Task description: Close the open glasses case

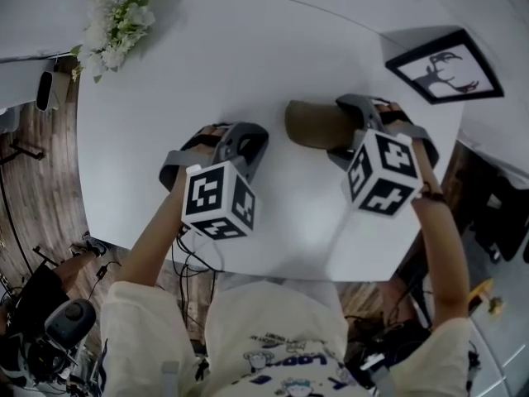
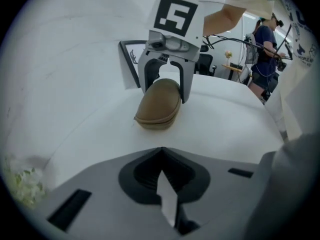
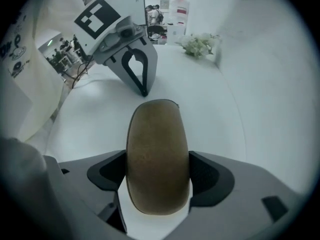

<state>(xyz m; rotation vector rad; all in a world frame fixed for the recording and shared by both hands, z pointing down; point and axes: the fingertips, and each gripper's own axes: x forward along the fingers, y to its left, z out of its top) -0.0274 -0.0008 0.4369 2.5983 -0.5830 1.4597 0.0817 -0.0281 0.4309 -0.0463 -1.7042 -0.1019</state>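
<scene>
clamping my right gripper (image 1: 347, 132) across the tan oval fabric glasses case (image 3: 157, 154), which lies flat, lid down, on the white round table (image 1: 248, 56) near the black-framed deer picture (image 1: 446, 66). my left gripper (image 3: 141, 86), jaws together and empty, hovers farther from that picture, apart from the case.

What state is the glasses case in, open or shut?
Shut: the glasses case lies with its lid down on its base, only a thin seam showing.
</scene>
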